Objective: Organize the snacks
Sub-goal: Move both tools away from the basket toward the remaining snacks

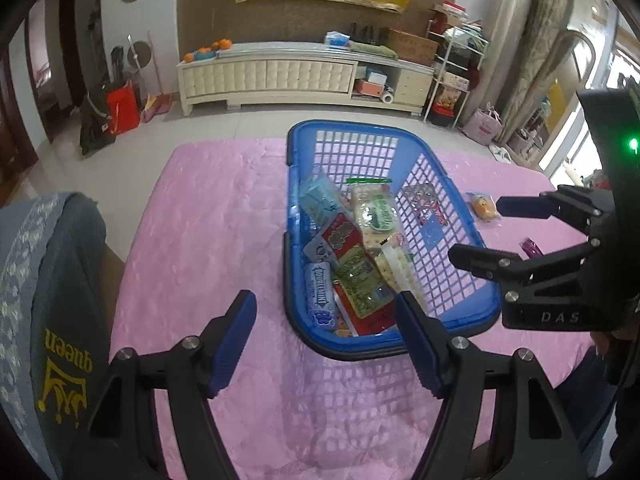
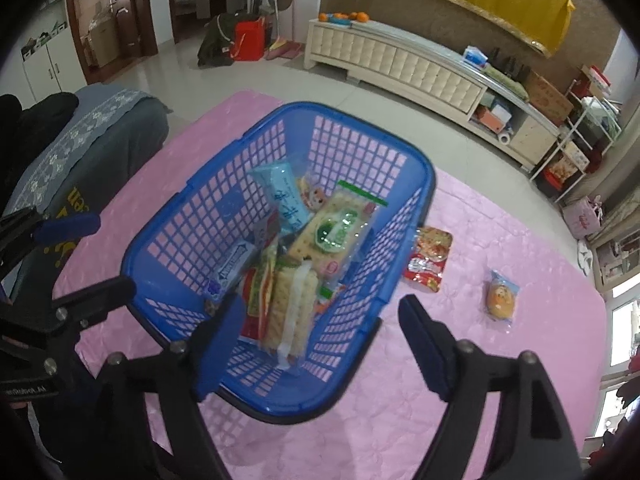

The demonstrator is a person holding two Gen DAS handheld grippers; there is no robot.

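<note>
A blue plastic basket point(image 1: 468, 304) point(image 2: 168, 236) stands on the pink tablecloth and holds several snack packs: a cracker pack point(image 2: 336, 232), a light blue pack point(image 2: 282, 192), a gum pack point(image 1: 320, 296). My left gripper point(image 1: 326, 340) is open and empty just before the basket's near rim. My right gripper point(image 2: 320, 340) is open and empty above the basket's near end; it also shows in the left wrist view point(image 1: 476, 232). Outside the basket lie a red snack bag point(image 2: 430, 260), a wrapped bun point(image 2: 500, 296) point(image 1: 484, 206) and a small purple pack point(image 1: 532, 247).
The pink cloth point(image 1: 208, 248) covers the table. A chair with a grey cover point(image 1: 44, 300) stands at the left edge. Beyond the table are a tiled floor and a long white cabinet point(image 1: 280, 76).
</note>
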